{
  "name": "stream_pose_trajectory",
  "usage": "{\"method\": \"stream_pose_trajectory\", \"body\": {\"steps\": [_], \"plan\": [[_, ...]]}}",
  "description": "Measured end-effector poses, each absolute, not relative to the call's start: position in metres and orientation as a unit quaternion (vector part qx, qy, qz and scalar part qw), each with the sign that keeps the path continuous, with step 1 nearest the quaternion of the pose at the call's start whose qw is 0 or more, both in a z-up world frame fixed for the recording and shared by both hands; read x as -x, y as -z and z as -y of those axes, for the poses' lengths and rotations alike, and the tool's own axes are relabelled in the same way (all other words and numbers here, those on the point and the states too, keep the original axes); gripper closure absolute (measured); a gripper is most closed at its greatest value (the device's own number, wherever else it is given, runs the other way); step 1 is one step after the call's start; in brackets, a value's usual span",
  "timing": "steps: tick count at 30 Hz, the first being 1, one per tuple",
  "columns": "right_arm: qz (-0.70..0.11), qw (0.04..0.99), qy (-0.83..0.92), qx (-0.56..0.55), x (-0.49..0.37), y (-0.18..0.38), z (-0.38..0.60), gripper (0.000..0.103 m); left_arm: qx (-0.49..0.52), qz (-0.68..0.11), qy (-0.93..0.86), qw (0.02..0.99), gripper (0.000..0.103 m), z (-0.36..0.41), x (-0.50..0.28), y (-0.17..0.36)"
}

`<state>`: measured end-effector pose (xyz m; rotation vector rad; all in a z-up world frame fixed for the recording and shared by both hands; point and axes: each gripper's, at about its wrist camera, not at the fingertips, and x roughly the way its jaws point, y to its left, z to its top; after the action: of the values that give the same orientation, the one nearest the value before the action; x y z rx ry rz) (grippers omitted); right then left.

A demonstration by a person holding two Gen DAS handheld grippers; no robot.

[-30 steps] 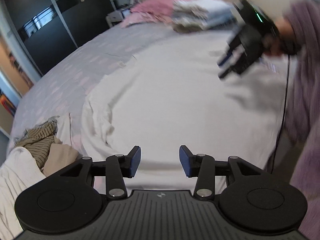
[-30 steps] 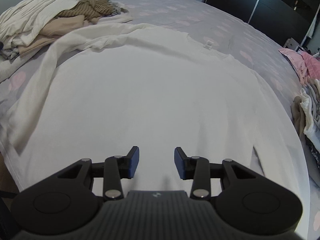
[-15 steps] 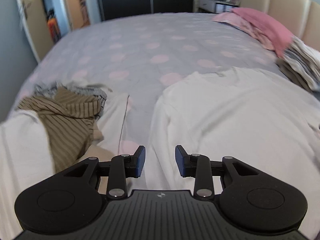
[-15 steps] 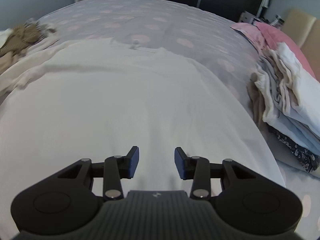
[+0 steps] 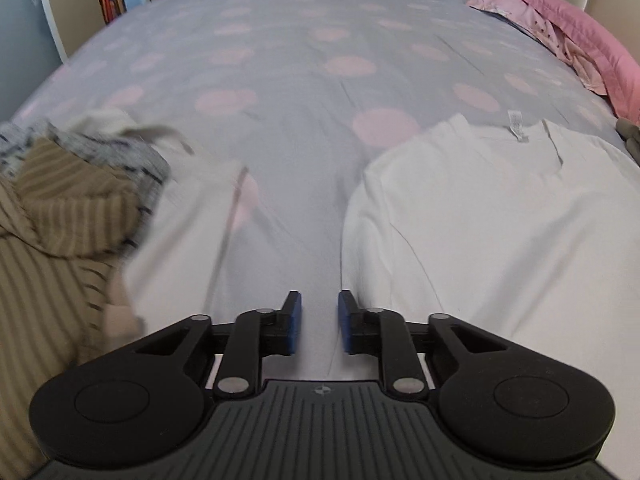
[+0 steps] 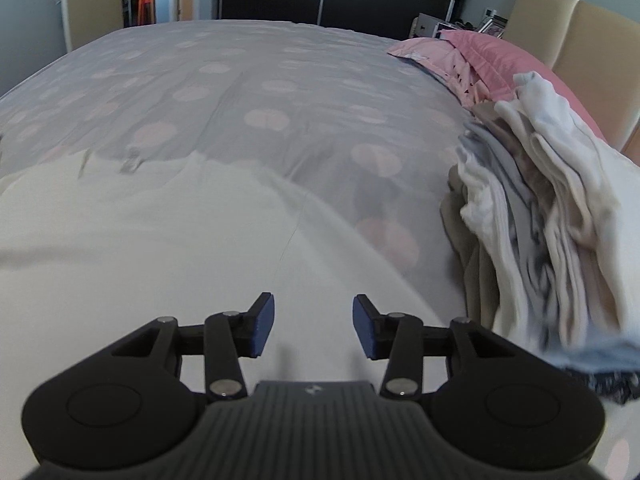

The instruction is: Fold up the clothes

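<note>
One white top (image 5: 500,216) lies spread flat and unfolded on the spotted bed cover (image 5: 304,60), collar and neck tag (image 5: 515,124) at the far side, hem toward the near edge and out of frame; so its long axis runs from the near edge toward the far side of the bed, neck pointing away; its left sleeve looks to lie along the body, though the edge there is soft; a stack of folded clothes (image 6: 540,216) sits just beside the top on the right, near the pink pillow (image 6: 492,56); a loose heap with a striped brown piece (image 5: 60,208) sits to the left, unfolded; my read: part of the pile is done, this top and the heap are left; left gripper (image 5: 319,322) hovers at the top's left edge, jaws a narrow gap apart, nothing held; right gripper (image 6: 313,330) hovers over the top's right part, jaws wider apart, nothing held.
</note>
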<state>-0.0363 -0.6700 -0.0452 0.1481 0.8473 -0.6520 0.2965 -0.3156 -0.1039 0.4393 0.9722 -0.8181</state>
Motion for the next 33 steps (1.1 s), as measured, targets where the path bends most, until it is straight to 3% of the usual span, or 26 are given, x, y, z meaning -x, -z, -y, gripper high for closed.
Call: {"method": "stream_pose_trajectory", "body": {"steps": [4,8,11,13,15,16,33], "plan": [[-0.406,0.849,0.333,-0.067,0.004,0.060,0.704,0.055,-0.201,-0.455,0.387,0.776,0.093,0.315,-0.296,0.109],[-0.411,0.840,0.348,-0.070,-0.013,0.077,0.728,0.052,-0.194,-0.457,0.392,0.775,0.102,0.318,-0.296,0.108],[-0.413,0.834,0.355,-0.085,-0.019,0.087,0.741,0.052,-0.177,-0.456,0.412,0.769,0.102,0.318,-0.293,0.102],[-0.411,0.834,0.356,-0.097,-0.020,0.090,0.743,0.052,-0.167,-0.439,0.415,0.779,0.100,0.317,-0.293,0.098],[-0.408,0.838,0.350,-0.094,-0.022,0.091,0.738,0.051,-0.145,-0.443,0.412,0.782,0.087,0.318,-0.301,0.095],[-0.409,0.839,0.348,-0.090,-0.023,0.090,0.736,0.051,-0.132,-0.449,0.406,0.785,0.086,0.319,-0.307,0.095],[-0.417,0.827,0.348,-0.144,-0.017,0.108,0.749,0.052,-0.053,-0.467,0.423,0.775,0.089,0.346,-0.312,0.110]]}}
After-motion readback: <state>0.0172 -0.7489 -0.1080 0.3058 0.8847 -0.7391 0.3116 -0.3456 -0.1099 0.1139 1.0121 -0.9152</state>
